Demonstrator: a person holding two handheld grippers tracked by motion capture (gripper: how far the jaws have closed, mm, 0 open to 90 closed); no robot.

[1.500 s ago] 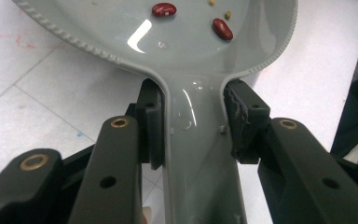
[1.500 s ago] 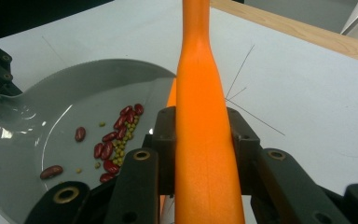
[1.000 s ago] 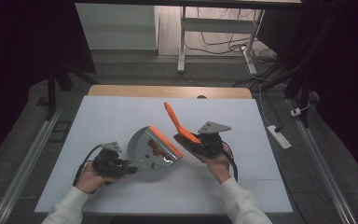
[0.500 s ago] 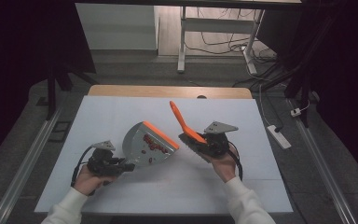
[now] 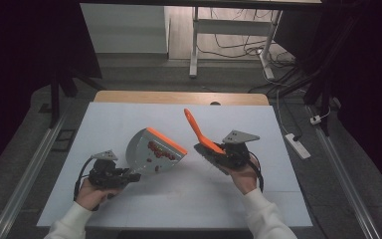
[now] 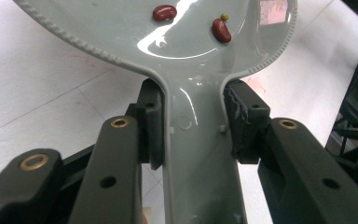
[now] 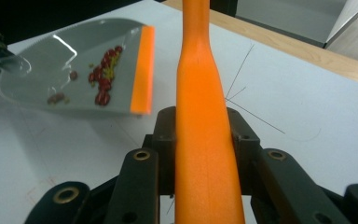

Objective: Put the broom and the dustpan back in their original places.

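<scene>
White long sleeves (image 5: 72,221) on both forearms. Black two-jaw left gripper (image 5: 129,177) and right gripper (image 5: 214,157), each topped by a grey three-cornered plate (image 5: 239,136) and trailing a black cable (image 5: 82,174). Brass-ringed pivots (image 6: 120,122) on the black arms, ribbed black pads (image 6: 240,109) at the tips.

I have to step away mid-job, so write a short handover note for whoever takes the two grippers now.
Left gripper: shut on the handle of the grey plastic dustpan with an orange lip, held off the white table.
Right gripper: shut on the orange-handled brush, handle pointing up and away.
Done: red beans and a few small yellow bits lie in the pan.
Left: probably empty the pan somewhere, keeping it level, then set both tools down.
</scene>
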